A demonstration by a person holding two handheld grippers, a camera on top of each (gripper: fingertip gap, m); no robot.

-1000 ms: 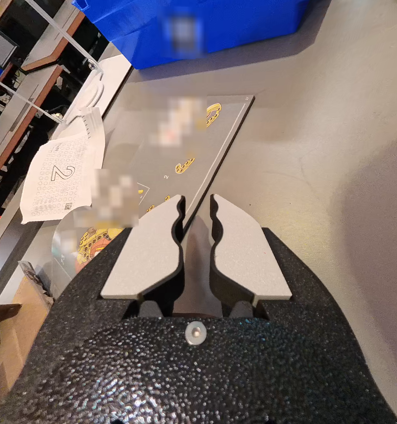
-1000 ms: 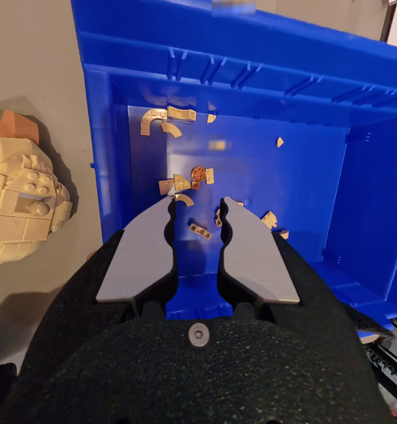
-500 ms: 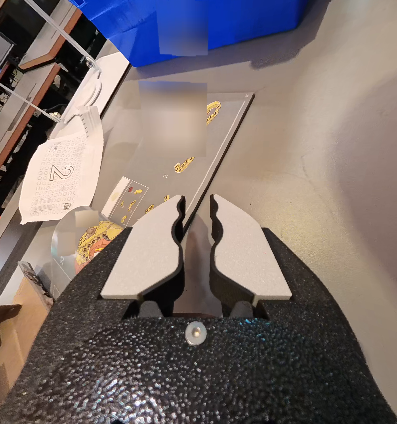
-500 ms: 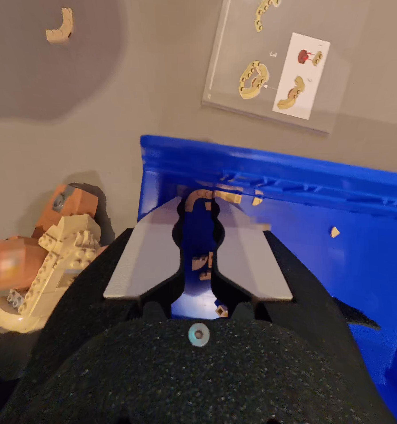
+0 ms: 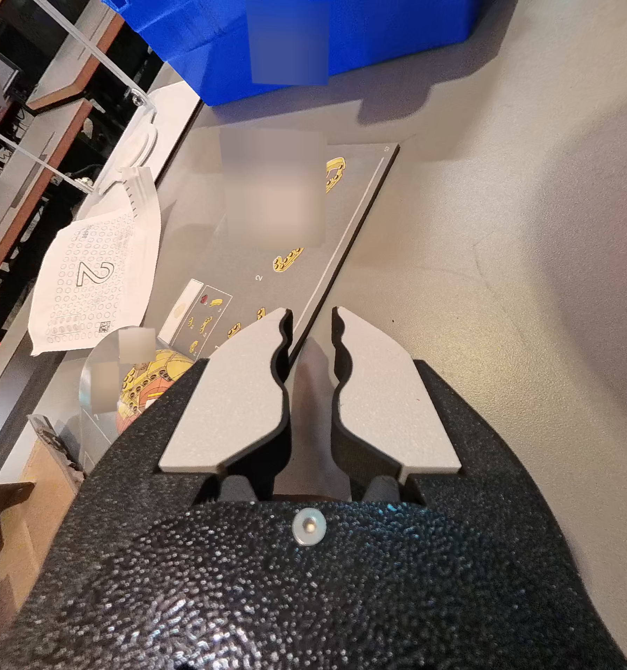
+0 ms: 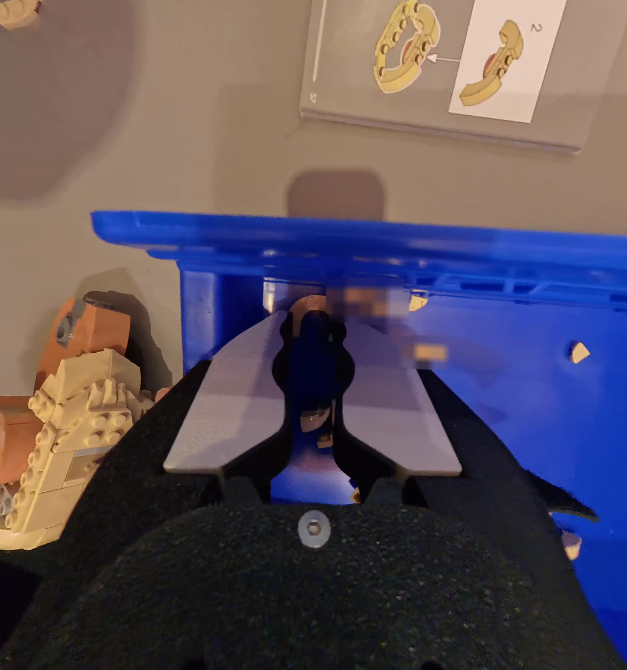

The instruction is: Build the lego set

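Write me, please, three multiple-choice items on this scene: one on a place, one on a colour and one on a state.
1. Where does the tan brick model lie? A in the bin; B on the table beside the bin; C on a shelf.
2. What colour is the bin? A red; B green; C blue.
3. How is the left gripper? A open, holding nothing; B shut on a brick; C shut on paper.

B: it rests outside the bin's wall. C: rim and walls are blue. A: bare table shows between its fingers.
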